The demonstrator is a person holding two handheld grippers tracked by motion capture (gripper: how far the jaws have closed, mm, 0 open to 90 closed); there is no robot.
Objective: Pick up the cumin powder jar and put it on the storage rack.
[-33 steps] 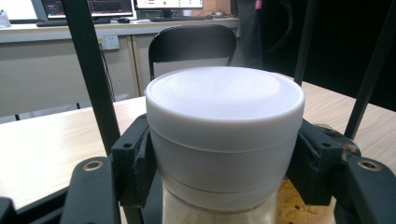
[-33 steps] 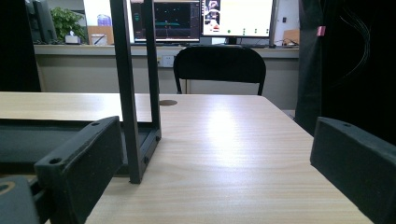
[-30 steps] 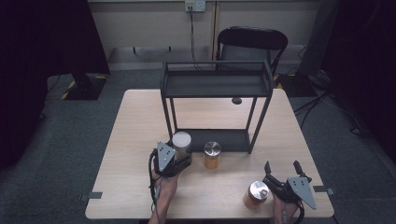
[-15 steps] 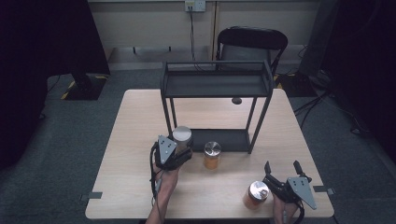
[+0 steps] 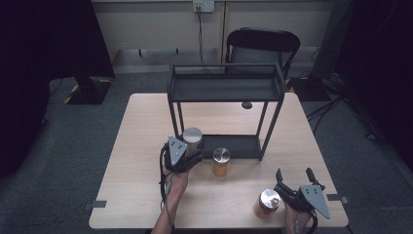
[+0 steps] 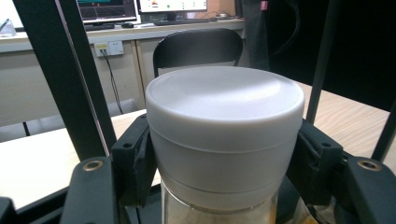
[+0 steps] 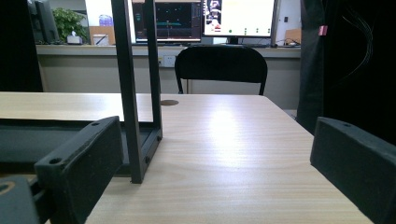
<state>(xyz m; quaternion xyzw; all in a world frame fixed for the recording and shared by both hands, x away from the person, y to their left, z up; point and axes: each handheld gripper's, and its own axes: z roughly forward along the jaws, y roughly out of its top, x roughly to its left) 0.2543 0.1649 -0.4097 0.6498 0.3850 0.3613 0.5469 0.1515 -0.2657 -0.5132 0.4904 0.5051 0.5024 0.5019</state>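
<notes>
A jar with a white lid (image 5: 192, 135) is clamped between the jaws of my left gripper (image 5: 194, 146), close to the front left leg of the black two-level rack (image 5: 226, 87). In the left gripper view both black pads press on the jar (image 6: 224, 135) just below its lid, and a rack post rises to its left. My right gripper (image 5: 293, 173) rests near the table's front right corner, open, with bare tabletop between its jaws (image 7: 215, 158). An orange-filled jar with a metal lid (image 5: 266, 203) stands just left of it, untouched.
Another orange-filled jar with a silver lid (image 5: 221, 161) stands in front of the rack's lower shelf (image 5: 234, 145). A black chair (image 5: 263, 46) is behind the table. The wooden table (image 5: 141, 126) has a round cable hole (image 5: 247, 105) under the rack.
My left gripper has carried the white-lidded jar a little farther from the person, toward the rack. The right gripper and both other jars have stayed put.
</notes>
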